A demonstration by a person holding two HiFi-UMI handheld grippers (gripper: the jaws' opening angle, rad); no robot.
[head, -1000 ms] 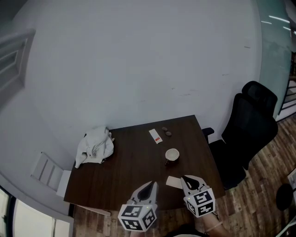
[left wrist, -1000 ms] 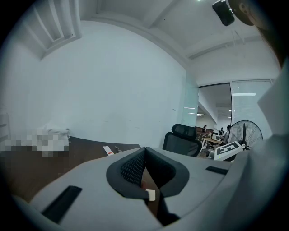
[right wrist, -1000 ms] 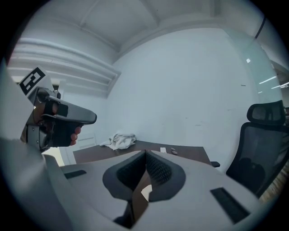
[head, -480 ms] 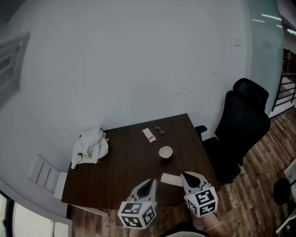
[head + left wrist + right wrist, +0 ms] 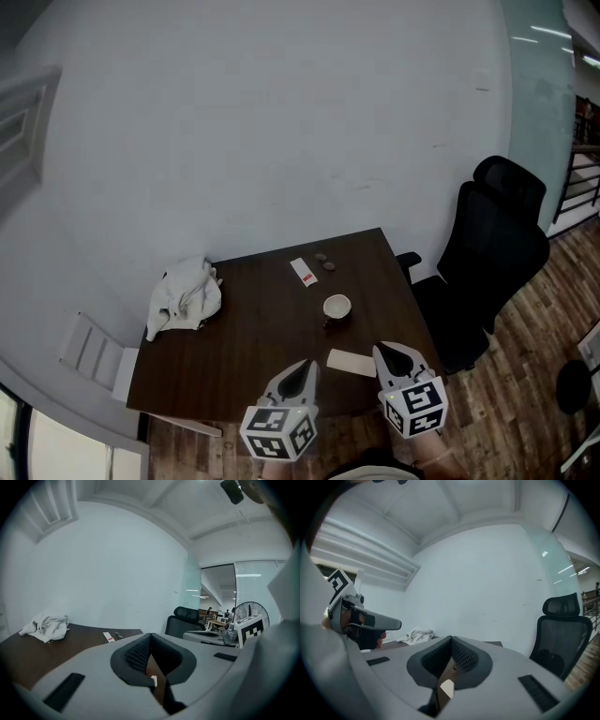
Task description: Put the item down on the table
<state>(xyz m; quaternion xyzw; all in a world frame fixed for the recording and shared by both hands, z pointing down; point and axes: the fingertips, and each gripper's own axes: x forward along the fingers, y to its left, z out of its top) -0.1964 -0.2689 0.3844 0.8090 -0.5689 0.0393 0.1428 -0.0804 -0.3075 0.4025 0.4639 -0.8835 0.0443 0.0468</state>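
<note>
Both grippers hover at the front edge of the dark wooden table (image 5: 253, 342). My left gripper (image 5: 302, 371) is shut with nothing between its jaws; in its own view the jaws (image 5: 150, 637) meet. My right gripper (image 5: 390, 355) is also shut and empty, its tips just right of a beige card (image 5: 351, 362) lying flat on the table. The right gripper view shows its jaws (image 5: 451, 640) pressed together. A small white cup (image 5: 337, 307) stands behind the card.
A crumpled white cloth (image 5: 185, 295) lies at the table's left end. A white packet with red print (image 5: 301, 272) and two small dark pieces (image 5: 324, 262) sit near the far edge. A black office chair (image 5: 492, 262) stands to the right, a white wall behind.
The head camera shifted, so the table sits a little higher and further left in view. Both grippers stay shut near the front edge; the right one drifted slightly right.
</note>
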